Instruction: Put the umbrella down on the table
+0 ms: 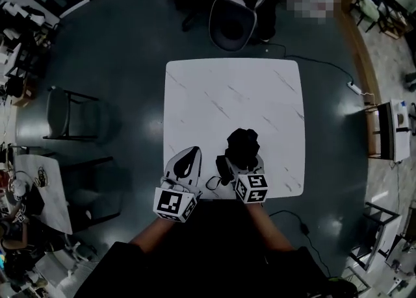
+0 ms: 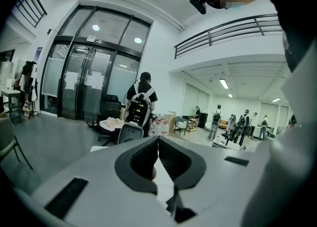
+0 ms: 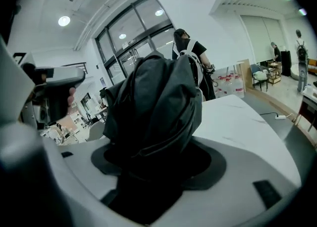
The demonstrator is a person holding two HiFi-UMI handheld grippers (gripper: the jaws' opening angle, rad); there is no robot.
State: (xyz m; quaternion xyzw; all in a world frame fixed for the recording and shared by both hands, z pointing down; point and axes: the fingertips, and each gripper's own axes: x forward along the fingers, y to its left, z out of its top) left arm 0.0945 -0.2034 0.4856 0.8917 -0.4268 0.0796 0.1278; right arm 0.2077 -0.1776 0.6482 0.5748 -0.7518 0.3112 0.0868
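**Folded umbrella held up over the near edge of the table**

The black umbrella [image 1: 242, 147] could roll or flop off the white table [image 1: 214, 89] if it is let go this close to the near edge, because it is soft and bunched up. The right claw [image 1: 244, 163] is squeezed tight around the umbrella's lower part and holds it standing up. I cannot tell if it touches the table yet. The left claw [image 1: 190, 155] is just beside it at the same edge, pinched closed with nothing in it.
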